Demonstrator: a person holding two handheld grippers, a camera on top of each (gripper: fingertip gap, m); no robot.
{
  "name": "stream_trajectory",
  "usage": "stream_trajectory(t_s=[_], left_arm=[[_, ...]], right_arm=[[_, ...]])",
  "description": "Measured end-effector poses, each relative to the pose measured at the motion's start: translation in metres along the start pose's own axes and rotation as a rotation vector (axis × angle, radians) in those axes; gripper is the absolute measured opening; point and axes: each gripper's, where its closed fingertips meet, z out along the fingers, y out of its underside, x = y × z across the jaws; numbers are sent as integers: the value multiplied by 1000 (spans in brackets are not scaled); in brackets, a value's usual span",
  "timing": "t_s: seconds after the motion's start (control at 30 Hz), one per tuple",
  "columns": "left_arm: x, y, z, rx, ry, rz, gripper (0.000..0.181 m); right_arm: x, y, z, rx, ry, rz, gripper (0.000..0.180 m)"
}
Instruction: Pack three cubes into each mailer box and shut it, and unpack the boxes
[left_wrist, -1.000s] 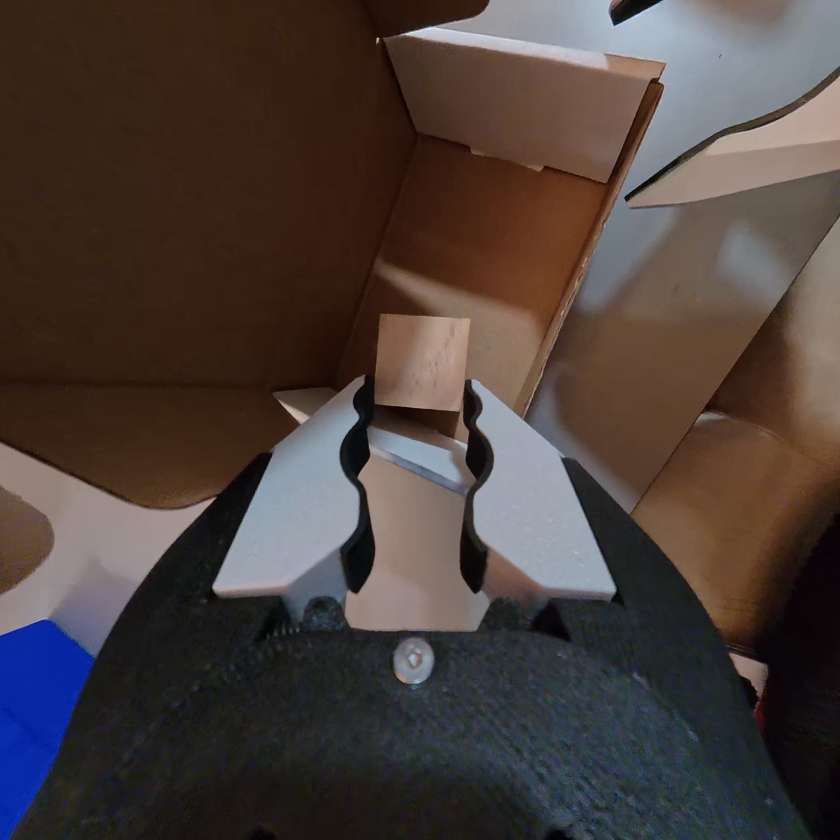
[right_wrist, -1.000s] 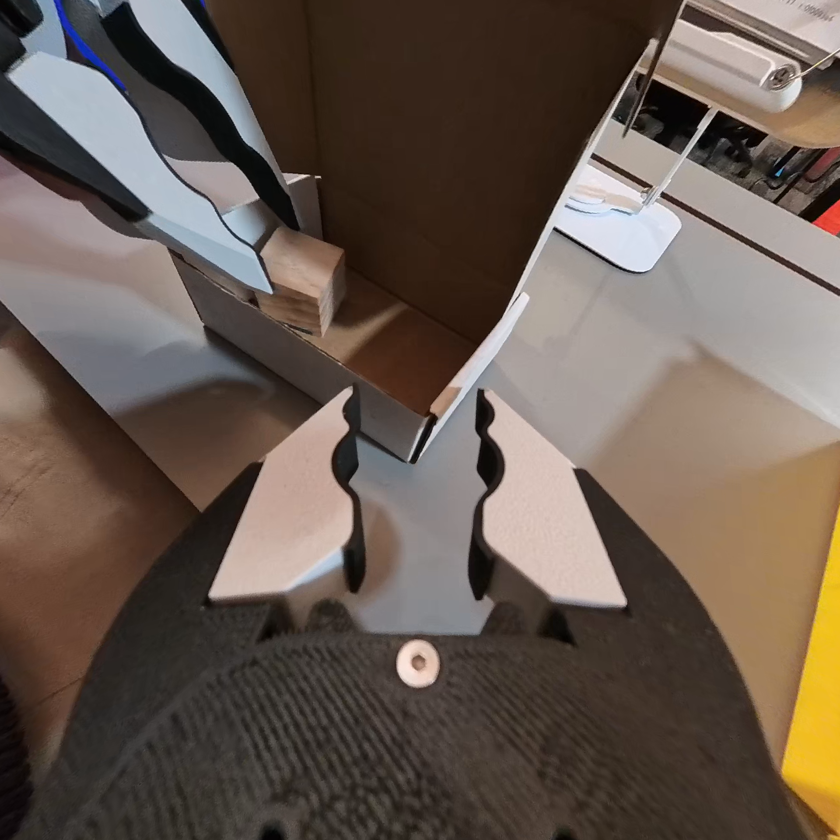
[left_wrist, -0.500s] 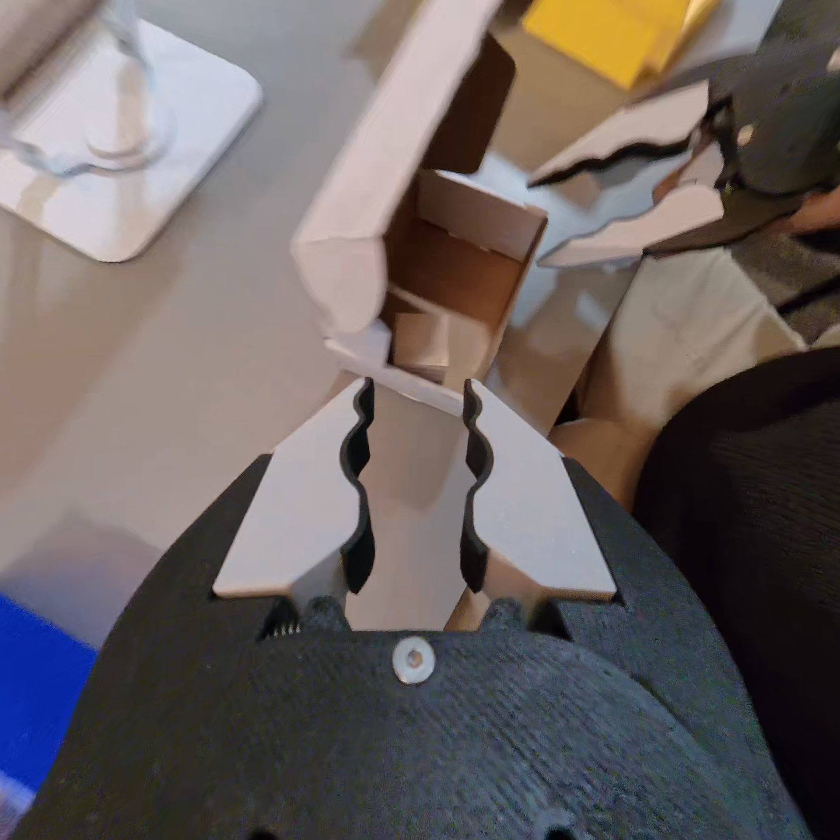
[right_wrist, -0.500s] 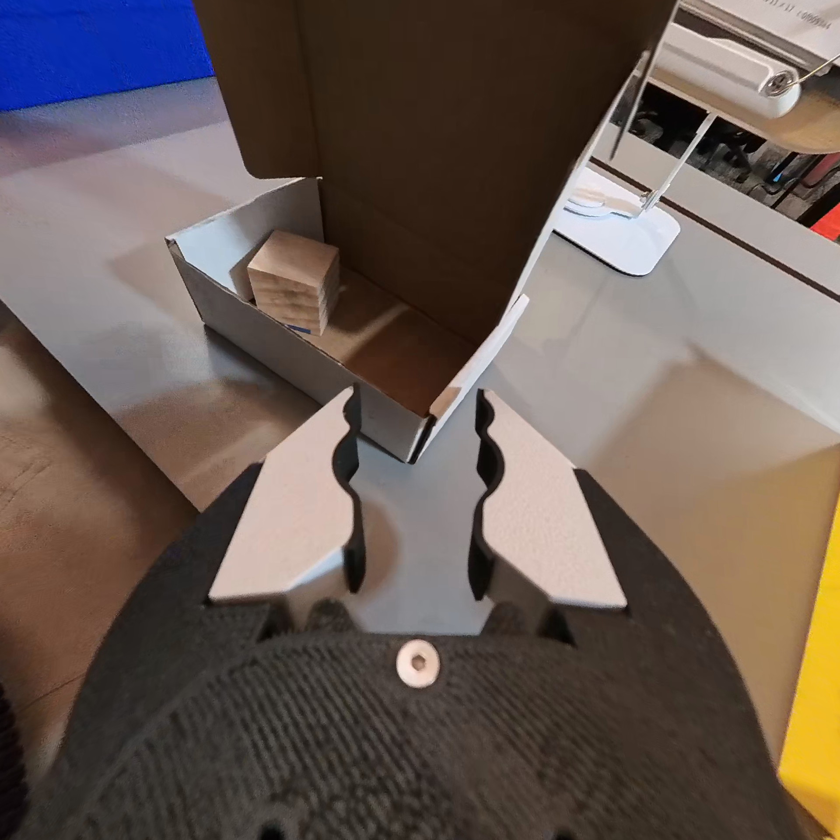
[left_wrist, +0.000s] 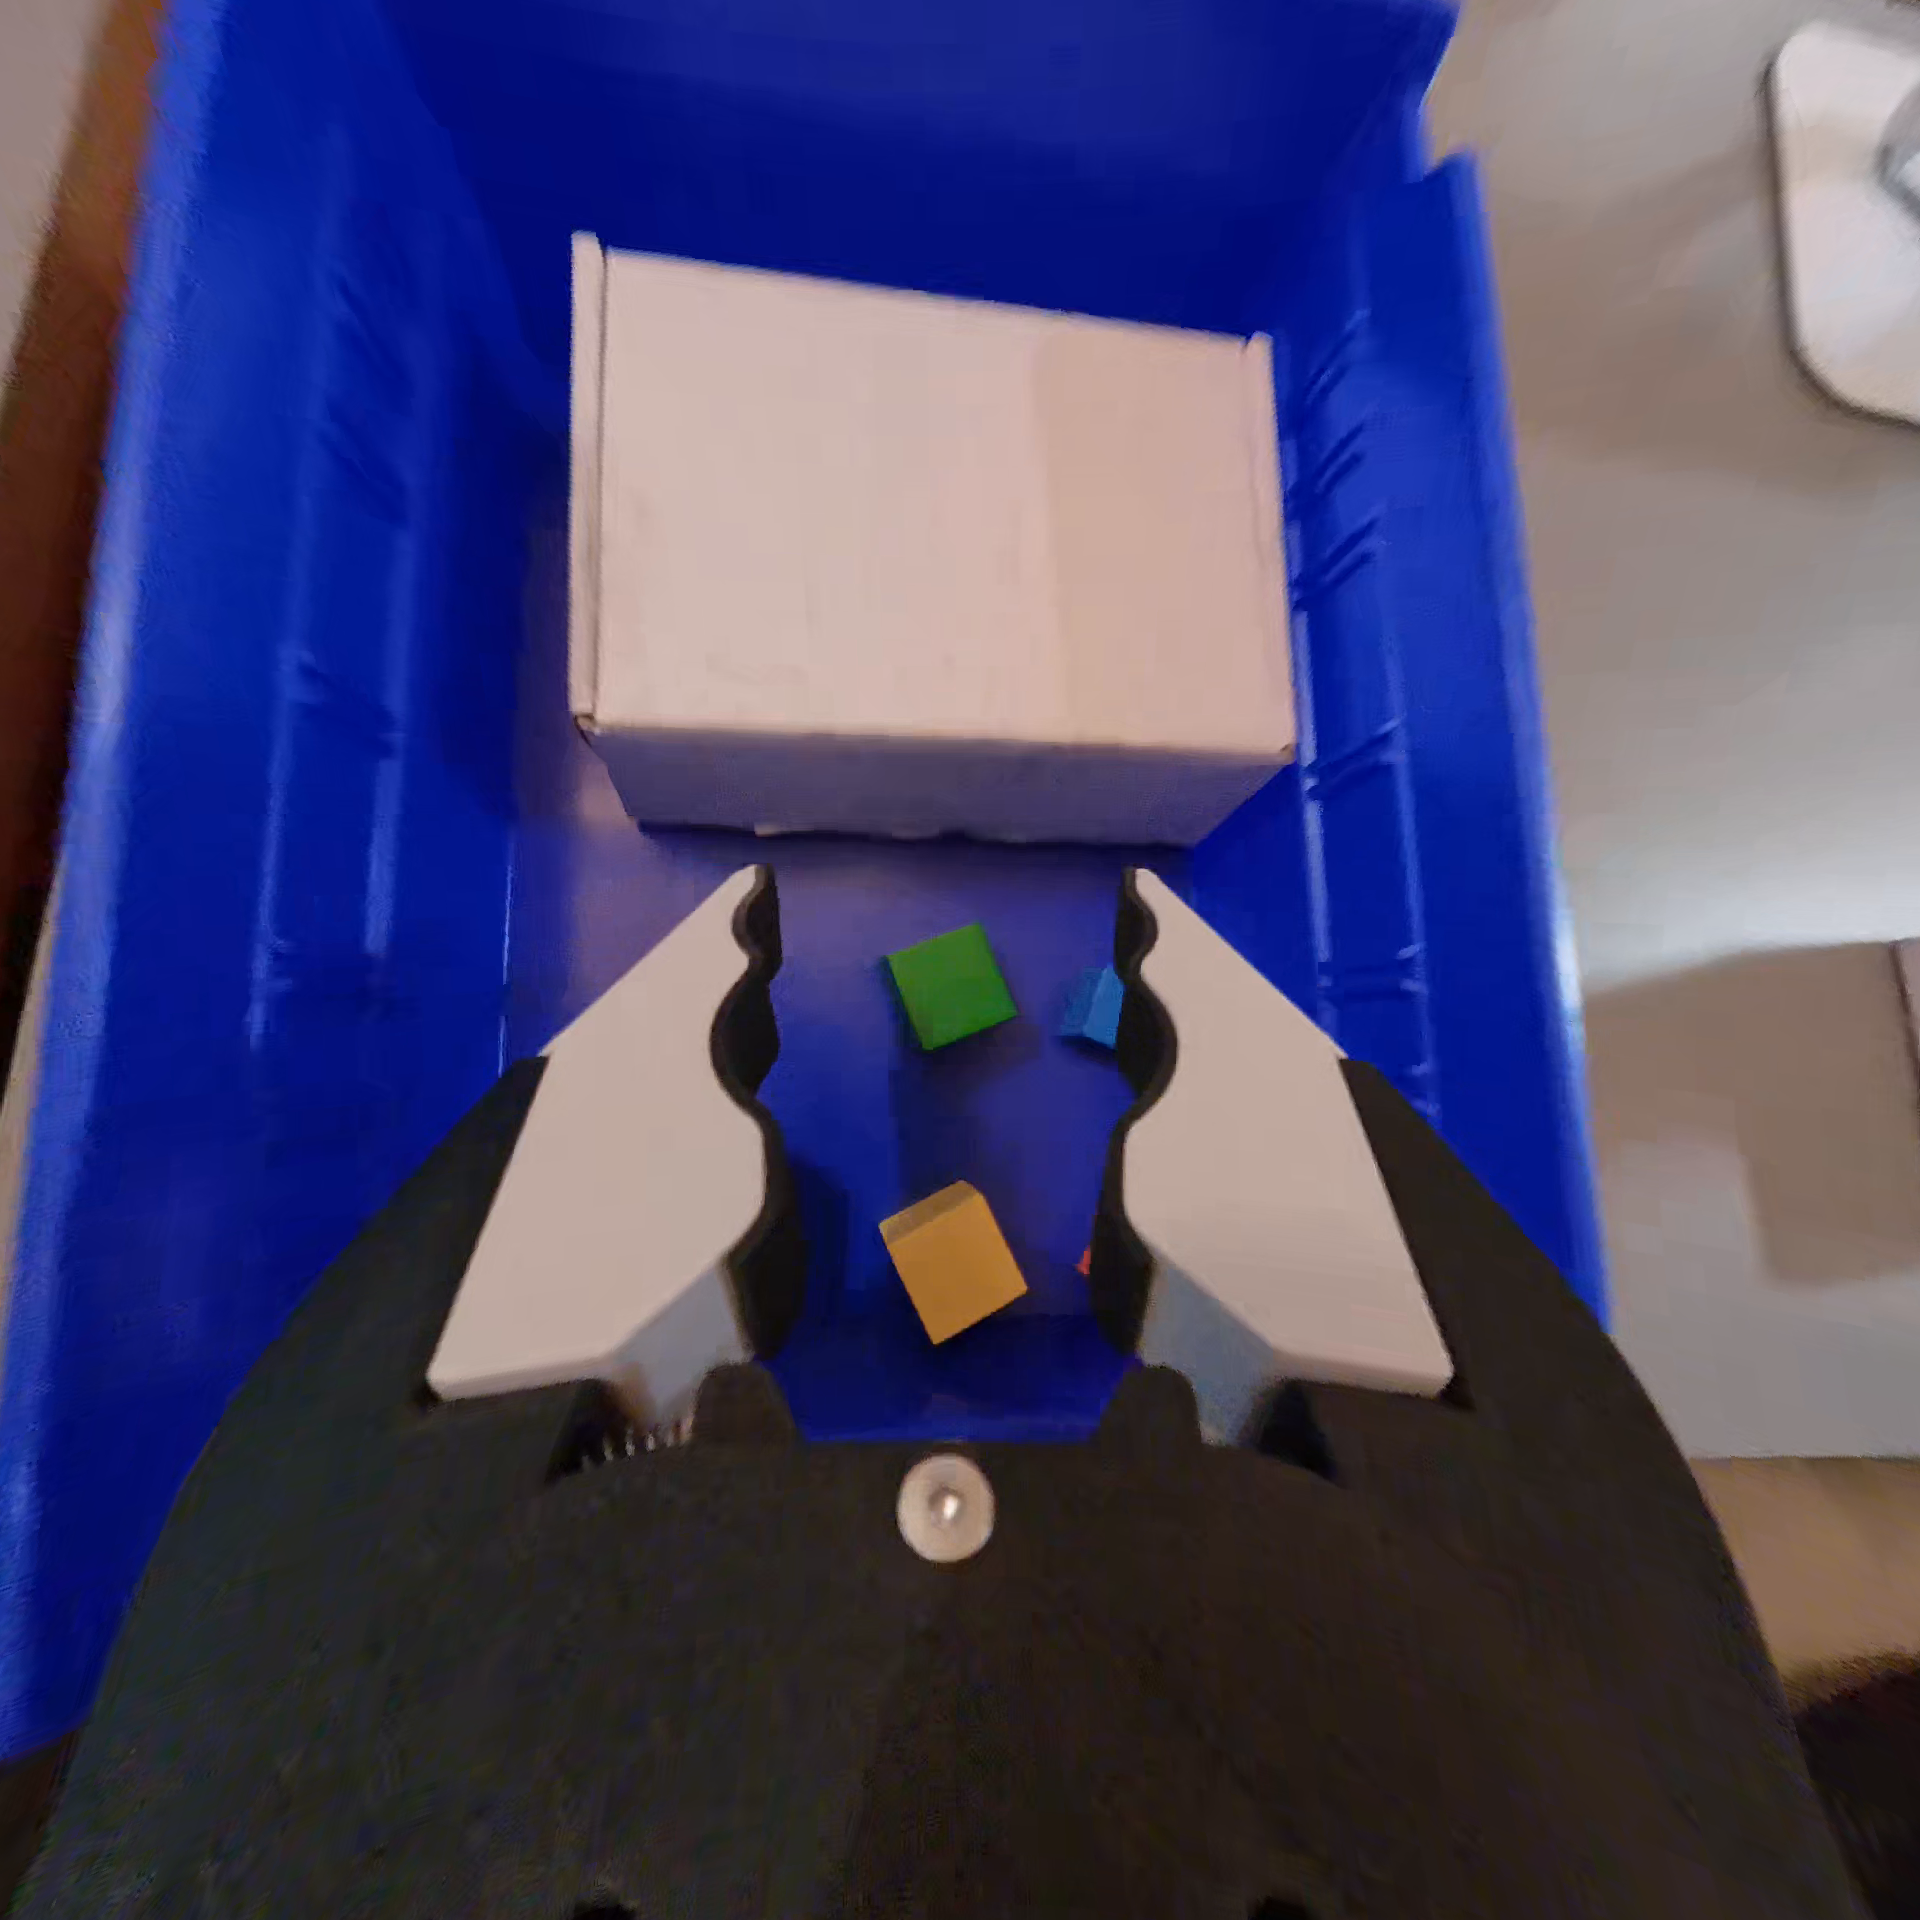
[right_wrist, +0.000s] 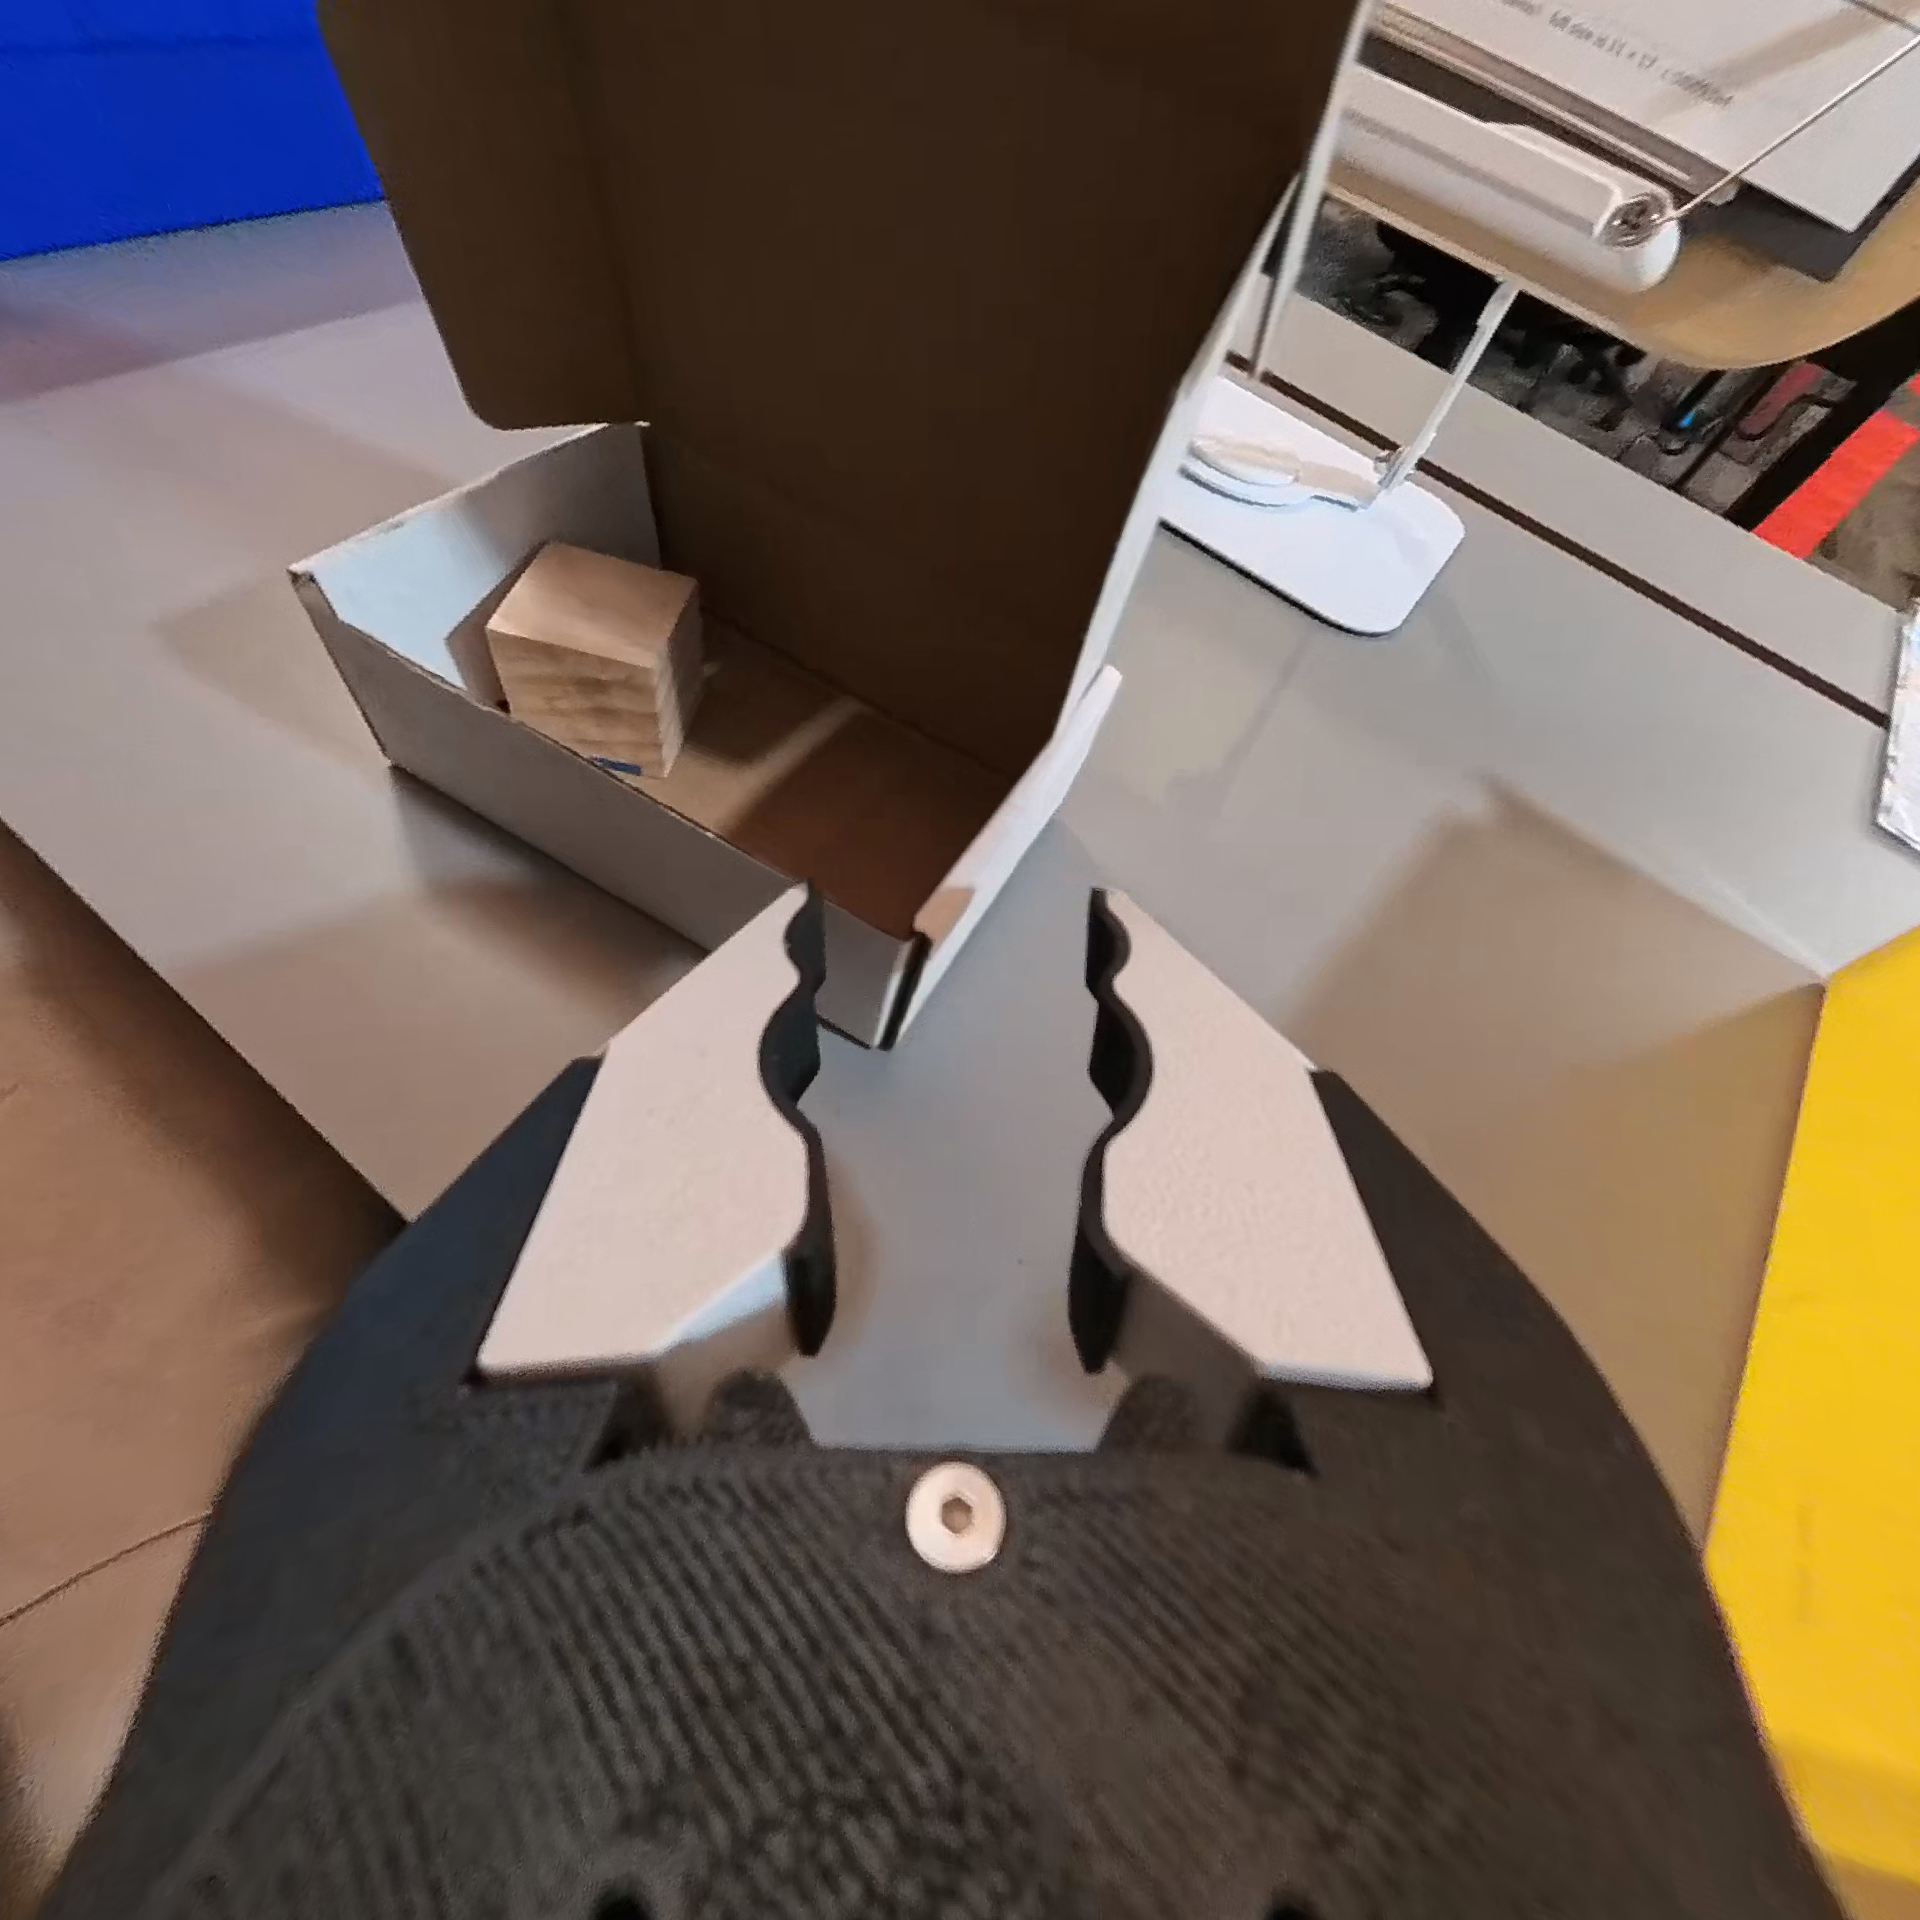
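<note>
The blue bin (left_wrist: 312, 727) takes up the left view, a closed white mailer box (left_wrist: 925, 530) at its far end and loose cubes on the floor nearer. The left gripper (left_wrist: 945, 914) hangs over them, jaws spread and empty; the green cube (left_wrist: 951, 985) lies straight ahead between the tips, the yellow cube (left_wrist: 954, 1260) nearer in. On the bench, the open mailer box (right_wrist: 540, 758) holds one wooden cube (right_wrist: 592, 675); the right gripper (right_wrist: 951, 925), jaws apart and empty, sits at its near corner. The left looks better placed to pick.

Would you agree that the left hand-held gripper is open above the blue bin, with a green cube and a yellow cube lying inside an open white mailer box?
Not quite: in the left wrist view the white mailer box is shut, and the green cube and yellow cube lie on the floor of the blue bin beside it. The left hand-held gripper is indeed open above the bin.
</note>
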Motion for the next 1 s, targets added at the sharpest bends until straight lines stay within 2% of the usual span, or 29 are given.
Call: stream_trajectory(t_s=[0.03,0.1,0.23,0.37,0.47,0.57,0.67,0.77,0.87,0.93,1.0], left_arm=[[-1,7,6,-36,-3,13,61],[5,20,15,-106,4,60,59],[-5,36,26,-209,-116,142,53],[1,37,33,-214,-112,154,39],[5,31,21,-209,-116,189,28],[24,-1,-13,-68,-85,210,25],[81,-52,-78,222,38,315,25],[173,-79,-163,538,258,487,24],[272,-57,-213,631,571,631,24],[329,-34,-223,624,730,716,24],[384,-15,-224,656,863,773,25]], right_arm=[[2,-1,0,4,5,2,50],[6,-2,-1,12,16,5,49],[7,-6,-3,32,20,7,48],[6,-19,-8,81,29,-11,50],[4,-36,-17,147,28,1,51],[-11,-63,-30,270,-60,53,55],[-35,-91,-47,401,-231,151,48],[-61,-95,-52,388,-435,256,49],[-72,-89,-50,368,-545,360,52],[-80,-93,-59,404,-657,417,52],[-94,-103,-80,448,-839,472,59]])
